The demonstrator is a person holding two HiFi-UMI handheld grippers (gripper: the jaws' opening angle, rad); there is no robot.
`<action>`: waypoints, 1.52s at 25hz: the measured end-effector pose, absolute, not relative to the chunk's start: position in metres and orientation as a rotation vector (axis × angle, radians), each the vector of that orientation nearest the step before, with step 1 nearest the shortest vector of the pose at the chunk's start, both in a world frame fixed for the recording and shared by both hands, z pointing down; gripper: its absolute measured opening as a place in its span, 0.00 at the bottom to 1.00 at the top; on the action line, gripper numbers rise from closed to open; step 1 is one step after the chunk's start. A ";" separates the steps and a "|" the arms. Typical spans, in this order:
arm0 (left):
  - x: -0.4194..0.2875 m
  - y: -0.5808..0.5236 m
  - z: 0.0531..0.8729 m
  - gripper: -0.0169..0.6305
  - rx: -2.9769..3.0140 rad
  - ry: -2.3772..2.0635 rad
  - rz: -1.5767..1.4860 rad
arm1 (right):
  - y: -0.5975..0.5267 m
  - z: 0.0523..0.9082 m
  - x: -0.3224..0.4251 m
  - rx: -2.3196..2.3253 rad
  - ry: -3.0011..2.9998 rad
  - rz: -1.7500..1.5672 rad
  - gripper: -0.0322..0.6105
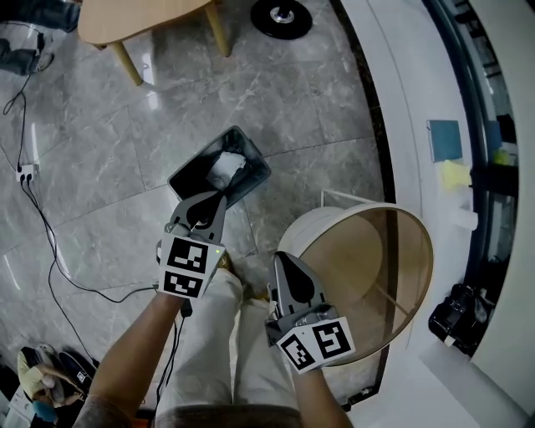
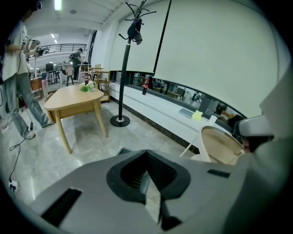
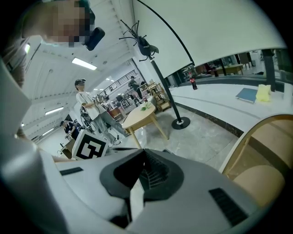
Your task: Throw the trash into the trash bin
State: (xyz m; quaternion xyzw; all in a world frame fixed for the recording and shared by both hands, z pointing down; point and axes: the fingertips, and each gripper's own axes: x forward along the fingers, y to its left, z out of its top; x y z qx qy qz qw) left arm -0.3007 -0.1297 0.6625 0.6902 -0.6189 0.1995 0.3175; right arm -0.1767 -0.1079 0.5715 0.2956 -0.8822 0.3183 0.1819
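on the marble floor at far left, note a black cable (image 1: 42,226) trailing across the tiles and, past it, a wooden table (image 1: 142,17); count on open floor between that table and the black trash bin (image 1: 191,174). next over, find the left gripper (image 1: 214,201), jaws pressed together with nothing between, tip seen over the bin's near rim. inside, spot the crumpled white trash (image 1: 224,169), lying toward the far wall. judging by that, take the drop as done and the step in hand as backing away. further right, find the right gripper (image 1: 282,259), jaws likewise closed and empty, just beside the rim of the round white chair (image 1: 368,259). for the next move, lift both tools clear, minding the bin rim under the left tip and the chair edge by the right. at far right, mind the white ledge (image 1: 418,100).
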 end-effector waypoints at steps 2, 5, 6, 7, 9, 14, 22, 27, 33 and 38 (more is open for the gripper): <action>-0.297 -0.126 0.645 0.05 1.814 -1.626 0.514 | -0.106 0.557 -0.173 0.833 -2.494 0.896 0.08; -0.291 -0.122 0.606 0.05 1.826 -1.625 0.496 | -0.106 0.527 -0.171 0.824 -2.518 0.894 0.08; -0.289 -0.120 0.591 0.05 1.828 -1.625 0.490 | -0.106 0.515 -0.170 0.819 -2.529 0.894 0.08; -0.285 -0.118 0.575 0.05 1.827 -1.624 0.483 | -0.106 0.502 -0.168 0.816 -2.537 0.895 0.08; -0.276 -0.113 0.541 0.05 1.827 -1.620 0.471 | -0.105 0.475 -0.162 0.811 -2.552 0.895 0.08; -0.255 -0.100 0.453 0.05 1.836 -1.622 0.422 | -0.100 0.402 -0.146 0.797 -2.613 0.890 0.08; -0.205 -0.066 0.309 0.05 1.985 -1.625 0.383 | -0.065 0.274 -0.112 0.768 -2.731 0.804 0.08; -0.159 -0.056 0.235 0.05 2.171 -1.596 0.339 | -0.058 0.220 -0.071 0.804 -2.805 0.676 0.08; -0.111 -0.032 0.183 0.05 2.331 -1.490 0.271 | -0.040 0.186 -0.029 0.884 -2.813 0.612 0.08; -0.092 -0.009 0.157 0.05 2.399 -1.444 0.204 | -0.022 0.171 -0.008 0.946 -2.810 0.575 0.08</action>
